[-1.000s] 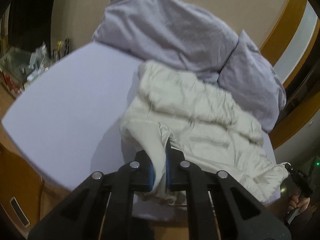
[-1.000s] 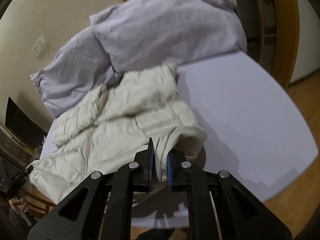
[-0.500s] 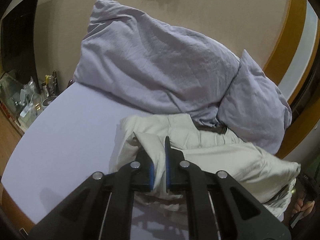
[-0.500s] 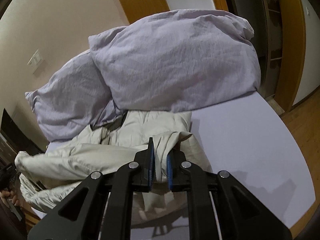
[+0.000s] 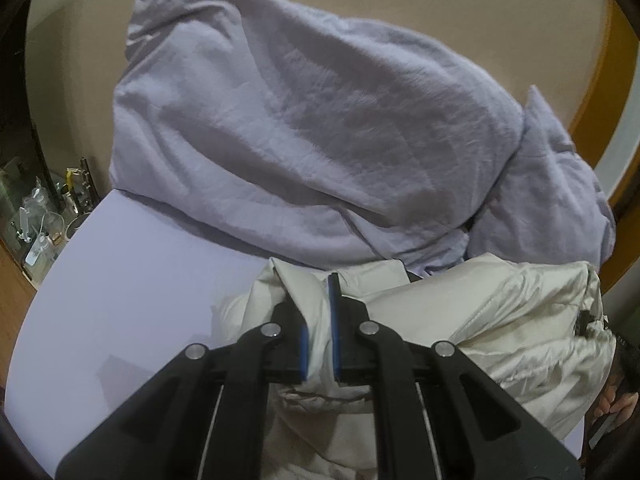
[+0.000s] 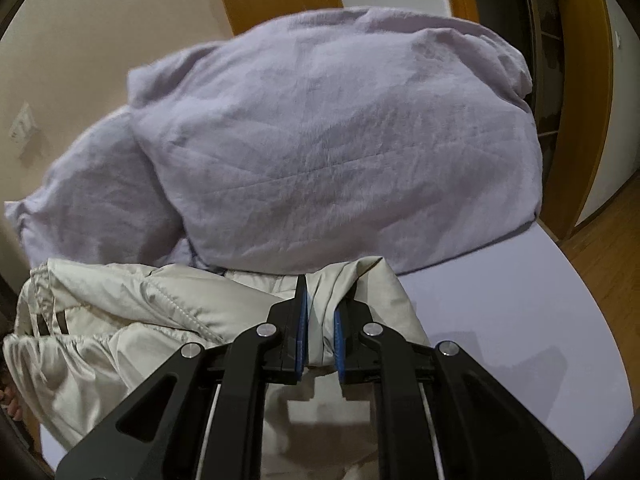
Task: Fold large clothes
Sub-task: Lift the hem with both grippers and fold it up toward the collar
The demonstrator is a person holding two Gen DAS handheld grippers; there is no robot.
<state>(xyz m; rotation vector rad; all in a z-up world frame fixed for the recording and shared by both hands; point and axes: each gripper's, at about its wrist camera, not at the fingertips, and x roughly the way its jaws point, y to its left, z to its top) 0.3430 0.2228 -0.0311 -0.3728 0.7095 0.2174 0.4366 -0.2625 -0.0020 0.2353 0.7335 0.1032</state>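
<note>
On the lavender bed (image 5: 120, 300), just in front of the two pillows (image 5: 320, 140), lies your cream puffer jacket (image 5: 500, 320), bunched and doubled over. Your left claw (image 5: 318, 320) is clenched on one edge of it, your right claw (image 6: 320, 320) on another.

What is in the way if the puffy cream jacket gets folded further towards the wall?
The big lilac pillows lie right behind the cream quilted jacket, whose far edge already meets them. Both the left gripper and the right gripper have their jaws clamped on jacket fabric, so nothing separates them from it.
</note>
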